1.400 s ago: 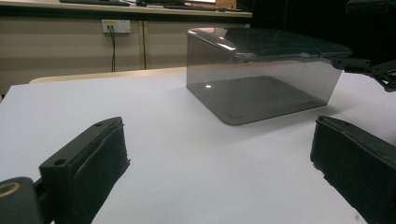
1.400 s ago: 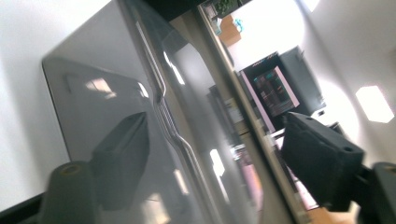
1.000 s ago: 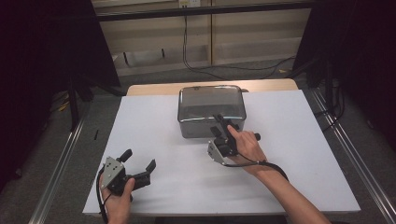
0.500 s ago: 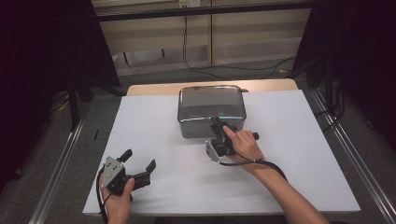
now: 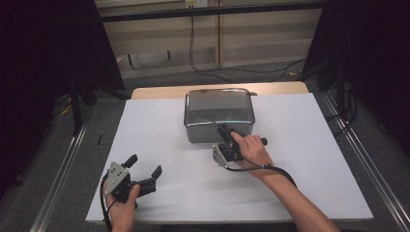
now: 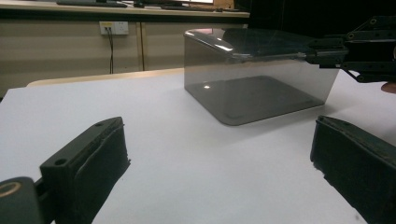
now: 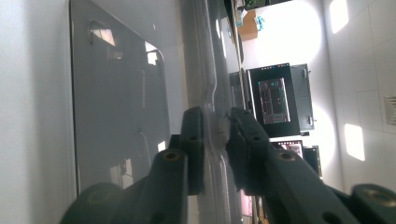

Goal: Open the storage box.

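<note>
The rectangular, shiny stainless-steel tray [image 5: 219, 113] sat at the far middle of the white table sheet [image 5: 309, 169]. The right gripper [image 5: 225, 133] had just been closing and clamped the tray's near rim between its 2 jaws. Well apart from the tray, toward the near-left, the left gripper [image 5: 143, 166] rested with jaws spread, grasping nothing.

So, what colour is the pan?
Shiny silver-grey metal pan, best seen in the high view.
</note>
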Motion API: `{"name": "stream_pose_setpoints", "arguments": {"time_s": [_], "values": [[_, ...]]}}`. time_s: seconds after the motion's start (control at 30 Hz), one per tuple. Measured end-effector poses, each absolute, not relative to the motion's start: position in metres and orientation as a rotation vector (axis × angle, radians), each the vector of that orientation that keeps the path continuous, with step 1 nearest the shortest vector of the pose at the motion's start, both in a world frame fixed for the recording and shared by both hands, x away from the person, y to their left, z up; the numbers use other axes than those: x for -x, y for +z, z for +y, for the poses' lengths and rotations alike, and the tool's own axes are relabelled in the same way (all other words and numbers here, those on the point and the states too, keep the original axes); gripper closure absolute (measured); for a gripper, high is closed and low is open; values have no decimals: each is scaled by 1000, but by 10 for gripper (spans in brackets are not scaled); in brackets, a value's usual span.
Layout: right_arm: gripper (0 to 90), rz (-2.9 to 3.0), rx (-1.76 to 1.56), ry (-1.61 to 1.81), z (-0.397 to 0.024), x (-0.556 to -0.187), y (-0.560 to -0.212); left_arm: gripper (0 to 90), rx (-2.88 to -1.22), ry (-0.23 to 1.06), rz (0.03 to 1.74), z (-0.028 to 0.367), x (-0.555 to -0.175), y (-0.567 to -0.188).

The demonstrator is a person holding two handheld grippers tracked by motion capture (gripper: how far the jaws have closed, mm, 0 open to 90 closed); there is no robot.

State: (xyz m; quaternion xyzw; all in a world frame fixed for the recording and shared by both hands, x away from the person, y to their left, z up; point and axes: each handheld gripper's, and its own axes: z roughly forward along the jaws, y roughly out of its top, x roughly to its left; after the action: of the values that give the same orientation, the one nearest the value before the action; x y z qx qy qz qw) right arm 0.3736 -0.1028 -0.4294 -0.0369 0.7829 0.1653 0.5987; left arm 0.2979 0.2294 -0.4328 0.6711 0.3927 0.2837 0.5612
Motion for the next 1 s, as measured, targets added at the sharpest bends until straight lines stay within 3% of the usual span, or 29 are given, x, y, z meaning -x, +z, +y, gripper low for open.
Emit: {"name": "stream_pose_setpoints", "arguments": {"time_s": [0.63, 1.0], "values": [[789, 1817, 90, 383, -103, -373, -426, 48, -1603, 651, 919, 226, -303, -432], [791, 1815, 85, 388, -103, -374, -423, 53, -1592, 550, 907, 228, -308, -431]]}}
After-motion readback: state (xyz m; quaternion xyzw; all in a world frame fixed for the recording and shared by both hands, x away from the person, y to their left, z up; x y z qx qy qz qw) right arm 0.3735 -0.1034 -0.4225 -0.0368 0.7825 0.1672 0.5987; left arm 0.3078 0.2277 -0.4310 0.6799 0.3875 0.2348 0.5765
